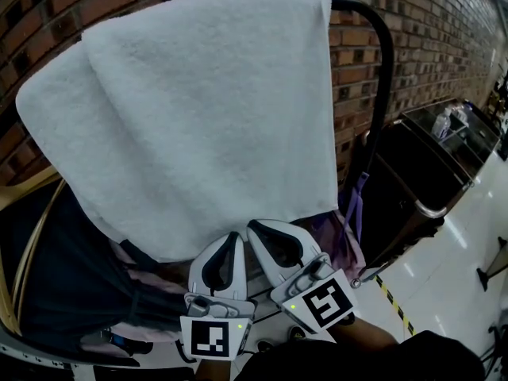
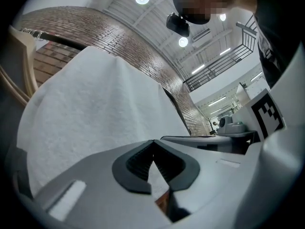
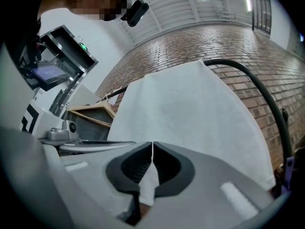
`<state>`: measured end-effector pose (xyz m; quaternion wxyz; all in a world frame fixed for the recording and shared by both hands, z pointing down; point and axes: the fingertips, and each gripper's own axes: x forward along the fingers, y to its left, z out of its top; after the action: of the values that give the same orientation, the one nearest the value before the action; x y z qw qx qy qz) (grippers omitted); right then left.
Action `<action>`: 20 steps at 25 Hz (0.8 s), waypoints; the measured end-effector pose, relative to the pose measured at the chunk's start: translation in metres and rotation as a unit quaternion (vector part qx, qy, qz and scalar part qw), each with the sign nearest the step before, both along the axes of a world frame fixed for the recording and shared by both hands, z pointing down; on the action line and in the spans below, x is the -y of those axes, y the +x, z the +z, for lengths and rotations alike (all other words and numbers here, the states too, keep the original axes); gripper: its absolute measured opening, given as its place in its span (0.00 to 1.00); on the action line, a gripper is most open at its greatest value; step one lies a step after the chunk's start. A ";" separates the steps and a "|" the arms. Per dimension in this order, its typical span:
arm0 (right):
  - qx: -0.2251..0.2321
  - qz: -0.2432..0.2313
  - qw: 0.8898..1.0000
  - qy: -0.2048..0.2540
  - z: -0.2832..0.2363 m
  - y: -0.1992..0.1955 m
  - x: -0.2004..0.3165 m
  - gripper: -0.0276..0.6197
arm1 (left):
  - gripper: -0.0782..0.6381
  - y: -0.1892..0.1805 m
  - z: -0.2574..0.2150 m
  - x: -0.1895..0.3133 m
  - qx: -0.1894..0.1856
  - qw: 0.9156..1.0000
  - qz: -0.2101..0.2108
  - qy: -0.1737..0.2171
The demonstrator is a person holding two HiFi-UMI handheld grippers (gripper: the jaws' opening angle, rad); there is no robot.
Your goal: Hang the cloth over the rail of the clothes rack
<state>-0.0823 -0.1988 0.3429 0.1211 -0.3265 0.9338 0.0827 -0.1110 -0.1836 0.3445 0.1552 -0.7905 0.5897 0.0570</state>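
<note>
While both are sitting clenched with nothing clearly pinched between their jaws, the left gripper [image 1: 236, 236] and right gripper [image 1: 257, 228] are resting their tips right at the lower edge of the cloth [image 1: 198, 117]. A snag on withdrawal is risking a tug that drags it down. Farther up, it is draping over the rail [image 1: 382, 70], its right side lying close to where the rail curves downward, so a sideways pull is threatening to slide it off.
</note>
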 end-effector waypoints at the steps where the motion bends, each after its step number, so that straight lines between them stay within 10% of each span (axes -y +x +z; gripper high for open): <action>1: -0.002 0.002 1.000 0.001 0.000 0.000 0.000 0.06 | 0.12 0.000 0.001 0.000 0.001 1.000 0.001 -0.004; 20: -0.013 0.016 1.000 0.005 0.003 -0.012 0.006 0.06 | 0.12 -0.005 0.007 0.006 0.006 1.000 0.014 -0.017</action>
<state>-0.0945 -0.2045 0.3457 0.1092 -0.3394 0.9296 0.0935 -0.1160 -0.1898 0.3512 0.1445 -0.8016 0.5785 0.0447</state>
